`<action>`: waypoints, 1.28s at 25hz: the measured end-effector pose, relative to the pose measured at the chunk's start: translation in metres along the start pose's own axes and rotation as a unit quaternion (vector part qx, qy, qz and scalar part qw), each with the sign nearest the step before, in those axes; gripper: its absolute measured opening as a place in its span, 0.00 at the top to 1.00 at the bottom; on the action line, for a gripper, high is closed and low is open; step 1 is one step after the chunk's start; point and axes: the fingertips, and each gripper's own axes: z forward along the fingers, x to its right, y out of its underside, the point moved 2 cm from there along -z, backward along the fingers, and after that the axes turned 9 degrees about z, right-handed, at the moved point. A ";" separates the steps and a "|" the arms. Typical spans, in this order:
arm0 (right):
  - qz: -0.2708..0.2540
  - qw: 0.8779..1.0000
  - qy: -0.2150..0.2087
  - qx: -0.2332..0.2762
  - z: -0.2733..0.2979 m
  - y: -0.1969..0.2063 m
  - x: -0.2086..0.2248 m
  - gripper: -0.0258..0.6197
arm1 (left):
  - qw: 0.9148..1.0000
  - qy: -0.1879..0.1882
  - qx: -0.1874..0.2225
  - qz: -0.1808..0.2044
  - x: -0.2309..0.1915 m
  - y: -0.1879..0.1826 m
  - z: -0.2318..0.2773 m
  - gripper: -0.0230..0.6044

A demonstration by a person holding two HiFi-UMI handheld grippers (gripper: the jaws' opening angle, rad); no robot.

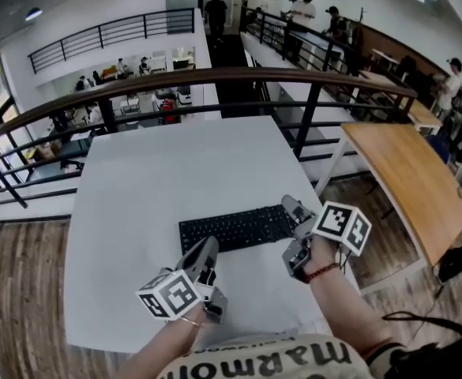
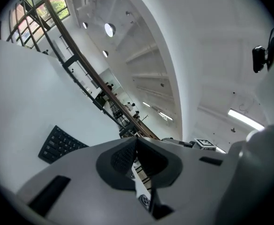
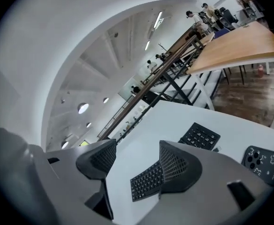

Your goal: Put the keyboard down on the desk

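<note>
L gripper (image 2: pixel 136 142) jaws together, R gripper (image 3: pixel 137 146) apart; keyboard (image 1: pixel 234 227) on desk (image 1: pixel 136 196)

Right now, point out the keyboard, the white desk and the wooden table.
keyboard (image 1: pixel 234 229), head view, middle of its key field.
white desk (image 1: pixel 175 172), head view, bare top behind the keyboard.
wooden table (image 1: pixel 408 176), head view, middle of its top.

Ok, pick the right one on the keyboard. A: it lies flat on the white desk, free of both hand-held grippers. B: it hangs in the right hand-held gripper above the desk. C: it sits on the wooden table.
A: the keyboard lies flat on the white desk; the right hand-held gripper is open and empty, the left hand-held gripper shut on nothing.
</note>
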 end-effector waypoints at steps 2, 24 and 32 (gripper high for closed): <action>-0.013 0.999 -0.033 -0.002 -0.014 -0.005 -0.011 0.56 | 1.000 0.016 0.010 0.024 0.025 -0.010 0.004 0.96; -0.193 0.968 -0.142 -0.070 -0.209 0.002 0.022 0.87 | 0.981 0.048 -0.012 0.186 0.250 0.082 -0.037 0.96; -0.231 0.959 -0.128 -0.102 -0.268 -0.001 0.071 0.89 | 0.985 0.015 -0.015 0.170 0.293 0.149 -0.057 0.96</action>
